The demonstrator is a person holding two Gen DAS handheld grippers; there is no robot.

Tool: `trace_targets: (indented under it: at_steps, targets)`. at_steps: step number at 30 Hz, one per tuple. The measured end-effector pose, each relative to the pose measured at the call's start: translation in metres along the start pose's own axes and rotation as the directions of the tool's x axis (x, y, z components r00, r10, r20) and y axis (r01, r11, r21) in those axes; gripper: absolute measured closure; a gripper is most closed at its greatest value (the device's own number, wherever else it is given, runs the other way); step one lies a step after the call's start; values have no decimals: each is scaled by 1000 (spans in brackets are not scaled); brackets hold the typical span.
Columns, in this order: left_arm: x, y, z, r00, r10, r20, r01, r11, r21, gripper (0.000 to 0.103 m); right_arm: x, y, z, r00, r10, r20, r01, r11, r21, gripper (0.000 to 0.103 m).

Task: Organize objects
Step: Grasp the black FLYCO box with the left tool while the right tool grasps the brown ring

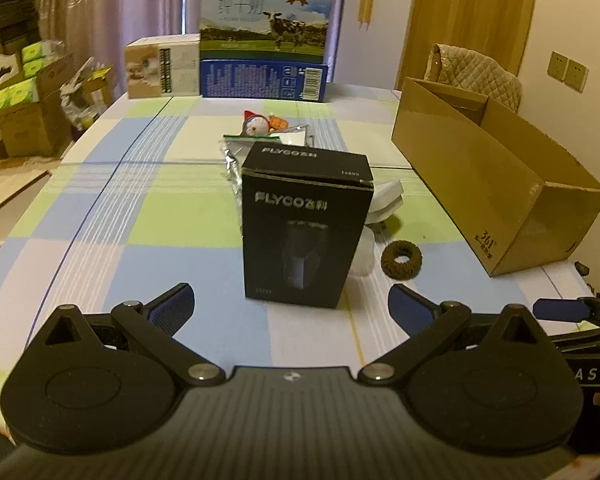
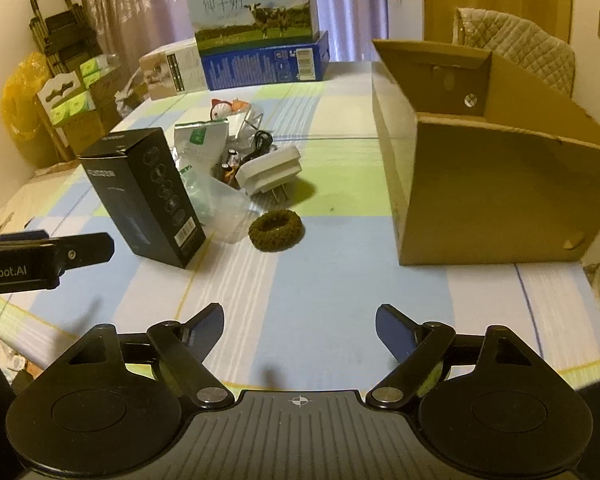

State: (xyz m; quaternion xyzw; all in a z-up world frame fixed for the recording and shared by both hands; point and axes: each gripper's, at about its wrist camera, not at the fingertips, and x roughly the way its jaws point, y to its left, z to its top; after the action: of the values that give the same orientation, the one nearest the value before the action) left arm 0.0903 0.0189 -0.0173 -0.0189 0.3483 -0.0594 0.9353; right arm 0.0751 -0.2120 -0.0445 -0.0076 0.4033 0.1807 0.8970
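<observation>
A black FLYCO box (image 1: 305,224) (image 2: 146,196) stands upright on the checked tablecloth, just ahead of my open left gripper (image 1: 290,304), whose fingers reach short of it. Right of the box lie a brown knitted ring (image 1: 401,259) (image 2: 276,231), a white plug adapter (image 1: 386,200) (image 2: 269,172) and clear plastic bags (image 2: 216,196) with small items. A small Santa toy (image 1: 256,123) (image 2: 221,109) lies further back. An open cardboard box (image 1: 496,184) (image 2: 488,160) stands on the right. My right gripper (image 2: 299,330) is open over bare cloth, empty.
Milk cartons (image 1: 265,32) (image 2: 256,4) are stacked on a blue box at the table's far end, with a smaller beige carton (image 1: 162,68) beside them. A padded chair (image 1: 476,72) stands behind the cardboard box. Stacked boxes (image 1: 20,92) fill the floor on the left.
</observation>
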Motion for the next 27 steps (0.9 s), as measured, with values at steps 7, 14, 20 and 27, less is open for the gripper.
trace_targets:
  at_steps: [7, 14, 20, 27]
  targets:
    - [34, -4, 11, 999, -30, 16, 29, 998, 56, 2, 24, -2, 9, 1000, 15, -12, -16, 999, -35, 24]
    - [57, -2, 15, 999, -23, 26, 21, 997, 71, 10, 51, 4, 21, 1000, 31, 1, -31, 997, -77, 24]
    - [65, 1, 18, 999, -24, 36, 20, 996, 88, 16, 74, 8, 33, 999, 48, 19, -46, 992, -116, 24]
    - [68, 0, 20, 999, -32, 36, 28, 995, 95, 27, 91, 7, 37, 997, 68, 37, -62, 987, -147, 24]
